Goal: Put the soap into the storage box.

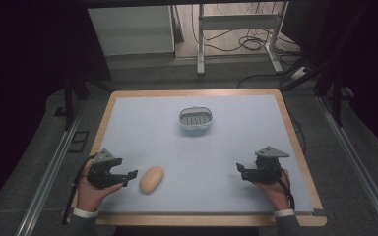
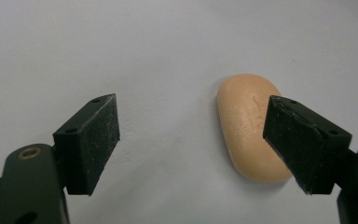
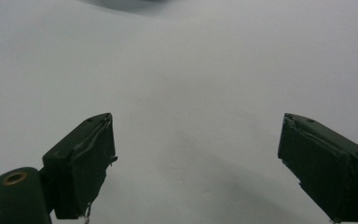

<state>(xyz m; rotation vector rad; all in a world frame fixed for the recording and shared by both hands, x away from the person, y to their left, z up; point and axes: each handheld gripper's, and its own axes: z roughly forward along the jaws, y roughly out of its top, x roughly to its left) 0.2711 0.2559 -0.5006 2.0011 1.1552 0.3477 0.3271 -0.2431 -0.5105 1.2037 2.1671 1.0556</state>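
Observation:
A tan oval soap bar lies on the pale table mat near the front left. My left gripper is open just left of the soap, its jaws pointing at it. In the left gripper view the soap bar sits ahead, partly behind the right jaw, and my left gripper holds nothing. My right gripper rests open over bare mat at the front right; in the right gripper view my right gripper has nothing between its jaws.
A small grey oval soap dish with a ribbed bottom stands at the centre back of the mat. The wooden table edge frames the mat. Beyond the table are a metal frame and cables on the floor.

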